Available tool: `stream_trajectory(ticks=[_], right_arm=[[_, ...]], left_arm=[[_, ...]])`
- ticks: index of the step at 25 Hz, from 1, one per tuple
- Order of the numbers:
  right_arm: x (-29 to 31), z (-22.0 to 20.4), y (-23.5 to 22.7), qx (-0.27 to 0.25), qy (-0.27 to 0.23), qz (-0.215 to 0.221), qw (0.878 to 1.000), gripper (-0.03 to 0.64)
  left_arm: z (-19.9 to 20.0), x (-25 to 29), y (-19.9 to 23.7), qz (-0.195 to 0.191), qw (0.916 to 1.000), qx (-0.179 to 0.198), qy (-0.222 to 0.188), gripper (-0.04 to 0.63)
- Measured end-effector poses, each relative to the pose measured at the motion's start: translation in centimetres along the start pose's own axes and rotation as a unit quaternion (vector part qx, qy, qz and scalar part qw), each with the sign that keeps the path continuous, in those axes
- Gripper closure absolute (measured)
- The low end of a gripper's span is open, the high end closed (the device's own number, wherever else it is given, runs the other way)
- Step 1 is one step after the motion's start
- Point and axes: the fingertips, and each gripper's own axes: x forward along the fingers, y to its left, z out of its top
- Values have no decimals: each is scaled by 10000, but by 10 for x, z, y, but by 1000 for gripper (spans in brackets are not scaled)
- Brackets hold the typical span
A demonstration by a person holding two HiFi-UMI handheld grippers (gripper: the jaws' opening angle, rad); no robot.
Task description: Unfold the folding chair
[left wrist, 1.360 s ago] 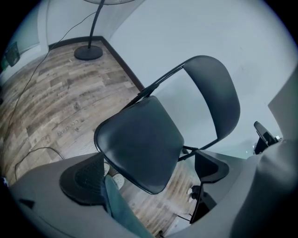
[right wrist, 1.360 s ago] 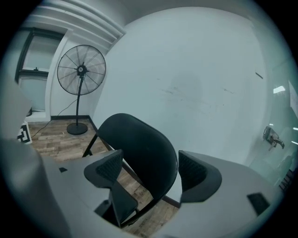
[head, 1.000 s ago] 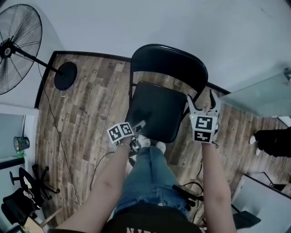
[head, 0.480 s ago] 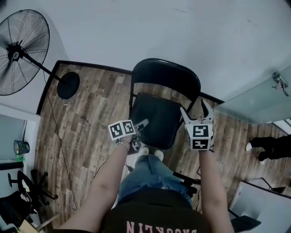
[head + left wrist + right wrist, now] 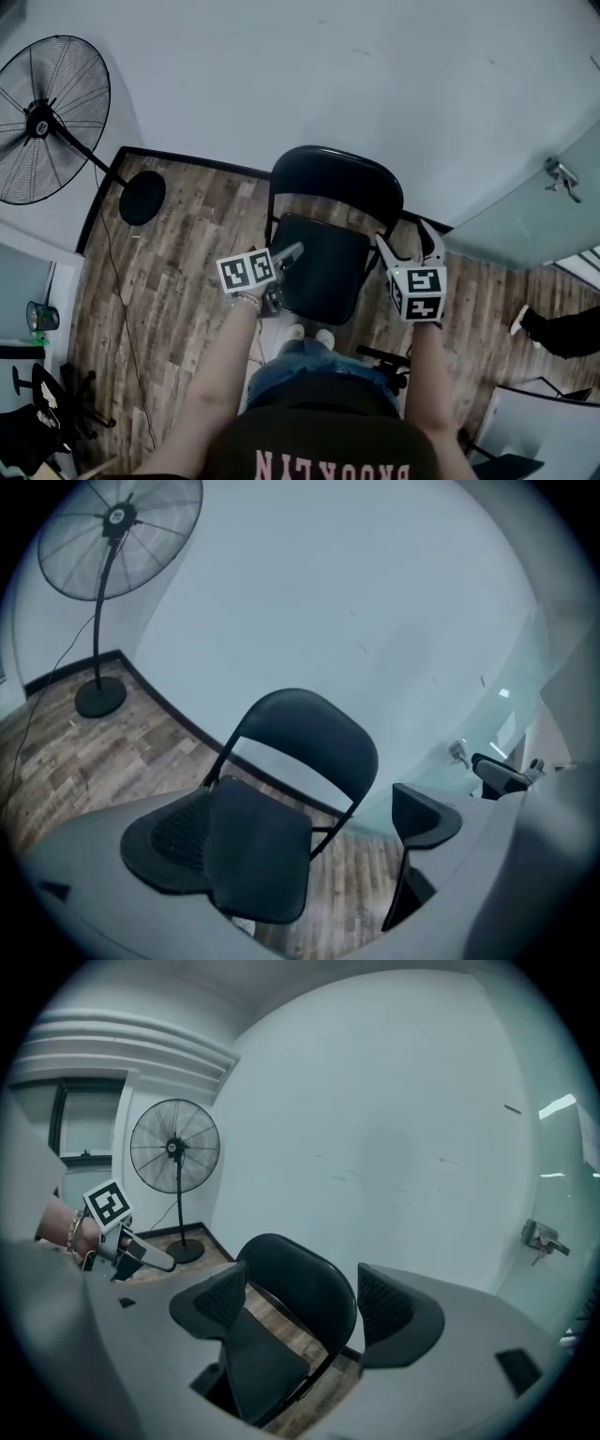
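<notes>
The black folding chair (image 5: 317, 267) stands unfolded on the wood floor with its backrest (image 5: 339, 180) toward the white wall. My left gripper (image 5: 284, 264) hangs open above the seat's front left edge and touches nothing. Over the seat's right side my right gripper (image 5: 404, 238) is also open and empty. In the left gripper view the chair (image 5: 261, 855) lies well beyond the spread jaws of the left gripper (image 5: 298, 832). The right gripper view shows the chair (image 5: 265, 1372) below and past the right gripper (image 5: 305, 1302), with the left gripper (image 5: 131, 1252) at the left.
A standing fan (image 5: 47, 117) with a round base (image 5: 142, 197) is at the far left, its cable trailing over the floor. A glass door with a handle (image 5: 560, 178) is at the right. A person's dark shoe and leg (image 5: 562, 333) show at the right edge.
Both grippers have lifted away from the seat, the left one more and with a roll. The chair looks smaller and farther below.
</notes>
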Motion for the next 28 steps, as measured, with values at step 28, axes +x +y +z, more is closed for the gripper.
stream_trajectory(ticks=[28], right_arm=[[-70, 115, -7, 11, -1794, -246, 9835, 520]], left_arm=[[159, -111, -171, -625, 8928, 3701, -2491, 118]])
